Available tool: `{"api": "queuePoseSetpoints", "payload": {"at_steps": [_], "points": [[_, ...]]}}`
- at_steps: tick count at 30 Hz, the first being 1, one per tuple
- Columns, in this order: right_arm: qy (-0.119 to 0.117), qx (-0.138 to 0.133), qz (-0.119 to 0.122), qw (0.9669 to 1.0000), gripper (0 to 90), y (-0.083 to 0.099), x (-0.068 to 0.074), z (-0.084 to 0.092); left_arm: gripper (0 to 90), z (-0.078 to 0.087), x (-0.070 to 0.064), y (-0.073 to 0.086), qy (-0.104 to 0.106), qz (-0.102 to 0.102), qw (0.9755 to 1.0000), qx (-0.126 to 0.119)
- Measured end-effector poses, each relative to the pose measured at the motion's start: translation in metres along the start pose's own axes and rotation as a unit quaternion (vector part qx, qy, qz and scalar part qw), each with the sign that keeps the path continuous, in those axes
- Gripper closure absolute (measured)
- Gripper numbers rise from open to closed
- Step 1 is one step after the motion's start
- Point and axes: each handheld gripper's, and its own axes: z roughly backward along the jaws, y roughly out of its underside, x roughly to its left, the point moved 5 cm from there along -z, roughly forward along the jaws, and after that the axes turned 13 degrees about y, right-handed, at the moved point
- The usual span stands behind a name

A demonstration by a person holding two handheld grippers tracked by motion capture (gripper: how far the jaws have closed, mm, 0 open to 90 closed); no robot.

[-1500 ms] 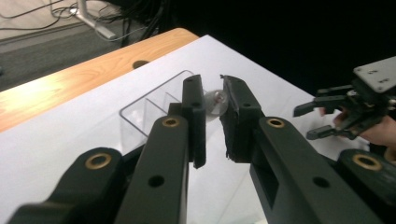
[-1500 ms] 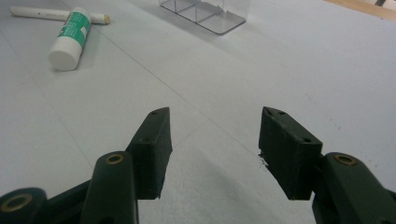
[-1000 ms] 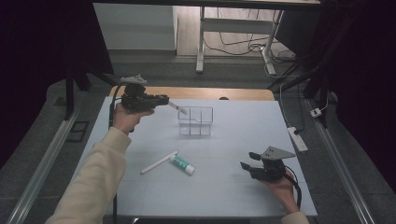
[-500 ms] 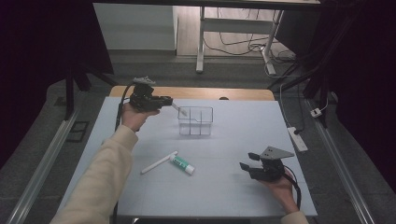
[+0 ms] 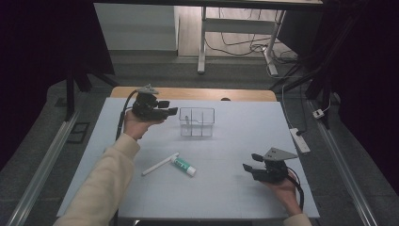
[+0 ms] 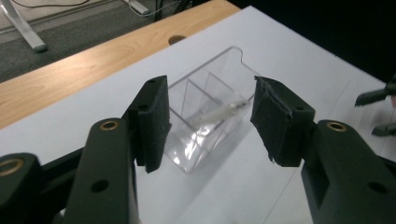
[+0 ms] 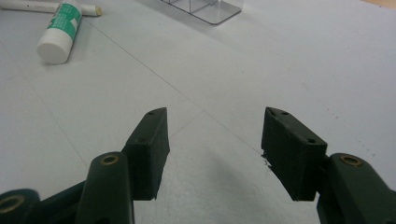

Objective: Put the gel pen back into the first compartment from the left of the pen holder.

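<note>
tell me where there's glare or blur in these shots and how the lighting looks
High view: the table is evenly lit, the surroundings fall into near black. Left gripper view: glare on the clear organizer, and the jaws close to the lens look soft. Right gripper view: soft shadow under the jaws, with the glue stick sharp enough to make out.

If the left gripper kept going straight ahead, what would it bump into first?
Probably the clear plastic organizer: it sits right between the left gripper and its open jaws' line ahead, though depth is hard to judge.

A clear divided organiser (image 5: 196,122) holds a slanting pen (image 6: 223,112); a green-labelled tube (image 5: 184,166) lies nearer
</note>
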Motion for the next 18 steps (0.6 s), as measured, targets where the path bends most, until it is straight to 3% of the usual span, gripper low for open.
{"api": "queuePoseSetpoints", "payload": {"at_steps": [5,8,18], "points": [[0.002,0.004,0.004,1.0,40.6,0.001,0.001,-0.001,46.2,0.004,-0.007,0.012,0.0,-0.011,0.9998,0.018],[0.002,0.003,0.003,1.0,40.6,0.001,0.001,-0.001,47.0,0.009,-0.012,0.019,-0.013,-0.029,0.9991,0.029],[0.005,0.0,0.003,1.0,40.5,0.0,0.001,0.0,47.0,0.016,-0.021,0.044,-0.007,-0.033,0.9985,0.043]]}}
